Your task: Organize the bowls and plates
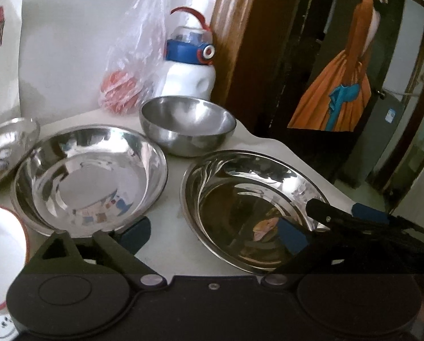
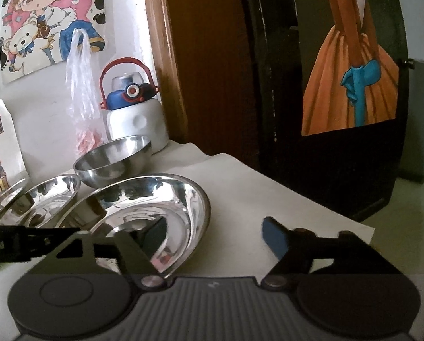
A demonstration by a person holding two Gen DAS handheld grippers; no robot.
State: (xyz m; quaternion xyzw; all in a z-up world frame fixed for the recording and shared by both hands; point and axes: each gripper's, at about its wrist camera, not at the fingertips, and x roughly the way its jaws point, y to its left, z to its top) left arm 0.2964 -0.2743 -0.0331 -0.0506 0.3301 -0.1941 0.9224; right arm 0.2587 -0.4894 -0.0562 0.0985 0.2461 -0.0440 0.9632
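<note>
Two shiny steel plates lie side by side on the white table: the left plate (image 1: 89, 179) and the right plate (image 1: 251, 207). A steel bowl (image 1: 187, 129) stands behind them, and a third steel dish (image 1: 4, 147) is at the far left. My left gripper (image 1: 214, 236) is open, its fingers straddling the gap between the two plates. My right gripper (image 2: 212, 238) is open and empty; its left finger (image 2: 152, 238) is over the right plate (image 2: 143, 204), its right finger (image 2: 274, 238) over bare table. It also shows in the left wrist view (image 1: 339, 216) at the right plate's rim.
A white bottle with a blue cap (image 1: 189, 65) and a plastic bag with something red inside (image 1: 129, 85) stand against the wall behind the bowl. A white cup with a red rim (image 1: 1, 258) is at the near left. The table edge (image 2: 311, 193) runs off to the right.
</note>
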